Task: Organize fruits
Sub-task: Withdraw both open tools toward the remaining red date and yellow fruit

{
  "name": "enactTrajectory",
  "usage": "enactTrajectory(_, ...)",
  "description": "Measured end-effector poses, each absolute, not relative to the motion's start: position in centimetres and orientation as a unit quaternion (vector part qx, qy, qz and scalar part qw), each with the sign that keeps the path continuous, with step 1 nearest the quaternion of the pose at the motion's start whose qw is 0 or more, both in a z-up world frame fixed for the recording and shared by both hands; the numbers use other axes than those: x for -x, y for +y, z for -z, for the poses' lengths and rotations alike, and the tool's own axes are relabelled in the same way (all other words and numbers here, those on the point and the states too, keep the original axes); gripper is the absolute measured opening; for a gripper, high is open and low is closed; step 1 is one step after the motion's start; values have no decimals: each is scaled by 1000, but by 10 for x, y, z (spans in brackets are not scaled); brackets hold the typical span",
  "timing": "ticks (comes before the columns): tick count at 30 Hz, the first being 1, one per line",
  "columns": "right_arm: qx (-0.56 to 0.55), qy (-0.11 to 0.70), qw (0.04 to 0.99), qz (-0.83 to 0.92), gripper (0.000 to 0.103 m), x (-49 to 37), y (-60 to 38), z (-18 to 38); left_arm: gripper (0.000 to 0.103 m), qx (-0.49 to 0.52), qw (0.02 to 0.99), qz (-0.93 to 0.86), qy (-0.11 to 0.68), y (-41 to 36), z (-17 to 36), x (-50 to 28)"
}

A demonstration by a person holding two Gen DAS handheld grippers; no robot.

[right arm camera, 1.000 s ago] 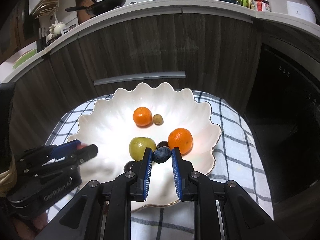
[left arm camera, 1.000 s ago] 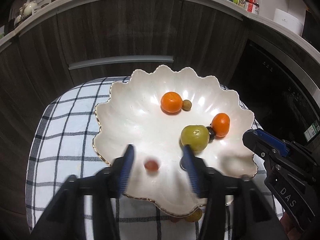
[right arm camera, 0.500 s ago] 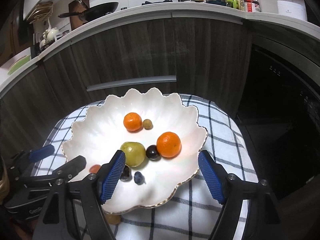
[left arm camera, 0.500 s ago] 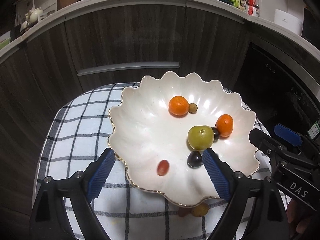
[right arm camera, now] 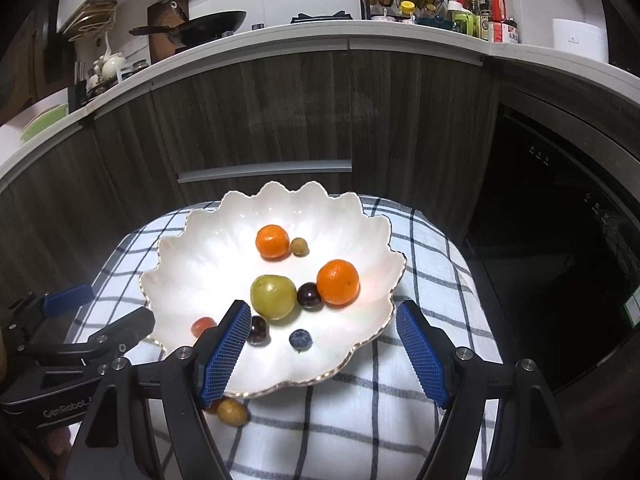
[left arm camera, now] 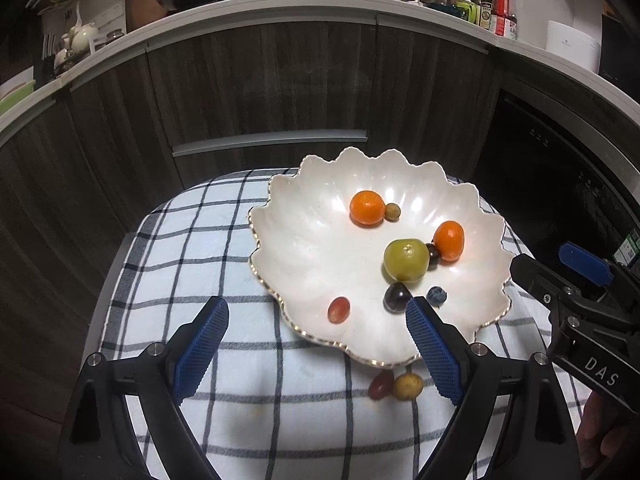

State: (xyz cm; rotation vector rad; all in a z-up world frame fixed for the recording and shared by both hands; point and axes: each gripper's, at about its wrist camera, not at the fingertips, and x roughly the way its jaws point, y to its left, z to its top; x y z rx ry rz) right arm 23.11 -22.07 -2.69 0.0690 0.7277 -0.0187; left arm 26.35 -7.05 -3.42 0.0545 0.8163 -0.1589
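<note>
Between your left gripper pads, jaws spread wide and empty, sits the near rim of the scalloped white bowl. Your right gripper likewise has jaws wide apart, nothing held, over the bowl's near edge.

Outside the bowl, on the checked cloth just beside the near rim: a red grape touching a yellow-brown fruit; the right view has the latter half hidden behind the left pad.

Surface: a small cloth-covered counter before dark wood cabinets; a worktop above carries a wok and bottles.

Bowl contents: two mandarins, a small tan fruit touching the far one, a green fruit, a dark grape between it and the near mandarin, another dark grape, a blueberry, a red grape.
</note>
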Motion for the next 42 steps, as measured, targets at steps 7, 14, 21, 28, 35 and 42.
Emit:
enactTrajectory(7, -18, 354, 935, 5, 76, -216, -214, 24, 91, -34, 913, 70, 399, -66, 35, -245)
enactTrajectory(14, -2, 357, 934, -5, 76, -204, -206, 27, 91, -41, 914, 73, 397, -62, 40, -229)
enactTrajectory(21, 21, 359, 933, -18, 76, -192, -196, 35, 91, -60, 913, 77, 395, -61, 48, -215)
enactTrajectory(28, 42, 368, 928, -31, 76, -185, -192, 47, 91, -94, 912, 86, 390, -67, 56, -204)
enactTrajectory(35, 53, 375, 924, -42, 76, -183, -192, 57, 90, -111, 911, 94, 385, -71, 64, -199)
enactTrajectory(42, 51, 383, 920, -60, 76, -183, -187, 65, 86, -110, 907, 122, 388, -72, 78, -196)
